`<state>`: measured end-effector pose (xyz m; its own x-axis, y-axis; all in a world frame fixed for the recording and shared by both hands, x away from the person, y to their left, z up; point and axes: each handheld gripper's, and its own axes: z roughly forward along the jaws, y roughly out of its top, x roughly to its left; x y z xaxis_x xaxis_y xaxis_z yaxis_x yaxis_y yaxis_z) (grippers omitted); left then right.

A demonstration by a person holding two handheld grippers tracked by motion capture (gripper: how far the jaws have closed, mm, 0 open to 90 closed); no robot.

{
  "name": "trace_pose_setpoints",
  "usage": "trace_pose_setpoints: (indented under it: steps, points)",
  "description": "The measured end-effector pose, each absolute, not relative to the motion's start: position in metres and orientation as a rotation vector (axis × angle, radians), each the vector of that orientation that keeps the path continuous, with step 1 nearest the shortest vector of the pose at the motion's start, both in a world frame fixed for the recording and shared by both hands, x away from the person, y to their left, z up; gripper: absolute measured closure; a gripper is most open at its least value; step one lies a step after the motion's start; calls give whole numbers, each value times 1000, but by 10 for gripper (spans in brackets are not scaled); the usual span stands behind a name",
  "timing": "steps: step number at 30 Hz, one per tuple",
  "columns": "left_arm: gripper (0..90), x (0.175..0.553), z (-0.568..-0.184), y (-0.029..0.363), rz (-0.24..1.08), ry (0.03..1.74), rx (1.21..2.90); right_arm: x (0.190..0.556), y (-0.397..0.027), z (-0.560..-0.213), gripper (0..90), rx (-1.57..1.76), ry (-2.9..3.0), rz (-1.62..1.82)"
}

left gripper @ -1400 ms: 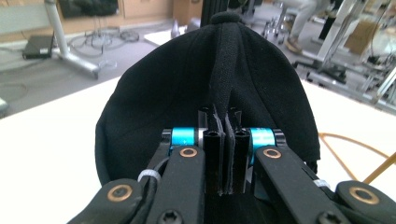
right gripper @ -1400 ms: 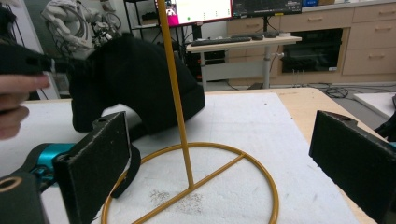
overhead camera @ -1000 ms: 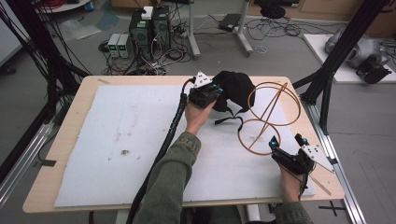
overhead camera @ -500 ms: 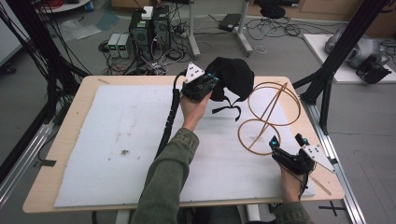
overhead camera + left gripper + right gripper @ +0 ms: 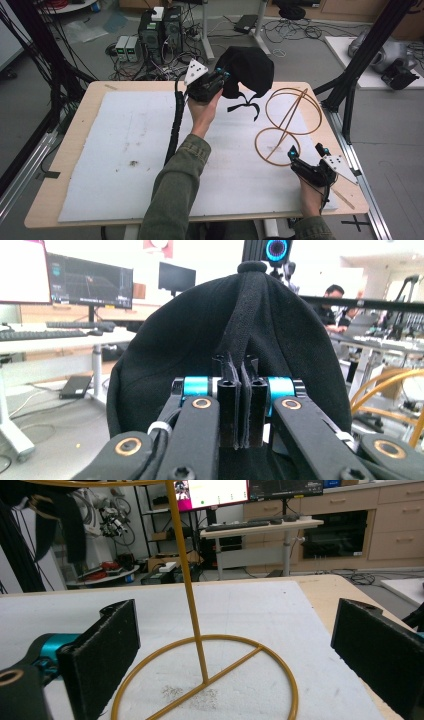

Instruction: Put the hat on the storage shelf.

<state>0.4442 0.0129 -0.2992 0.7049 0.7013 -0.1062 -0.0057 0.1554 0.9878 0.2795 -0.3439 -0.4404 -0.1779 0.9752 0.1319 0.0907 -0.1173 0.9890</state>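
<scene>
L gripper at far centre of table, jaws pinched on a seam of the black cap, held up off the white mat. Gold wire stand upright, right of cap. R gripper near-right, jaws spread wide just short of stand's ring base.

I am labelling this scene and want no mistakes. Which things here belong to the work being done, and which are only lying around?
In use:
- black hat, shut in the left tool
- gold wire stand, with the open right tool near its base ring

Just around:
- white foam mat on the table
- computers and cables on the floor
- monitors behind
</scene>
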Motion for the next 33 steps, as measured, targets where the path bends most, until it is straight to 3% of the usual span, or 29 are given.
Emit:
trace_pose_setpoints:
  steps: [16, 33]
  points:
    - [877, 431, -279, 23, 508, 579, 1212, 279, -343, -440, 45, 1268, 1342, 1401]
    - [876, 414, -256, 2, 356, 430, 1180, 279, -343, -440, 45, 1265, 1348, 1402]
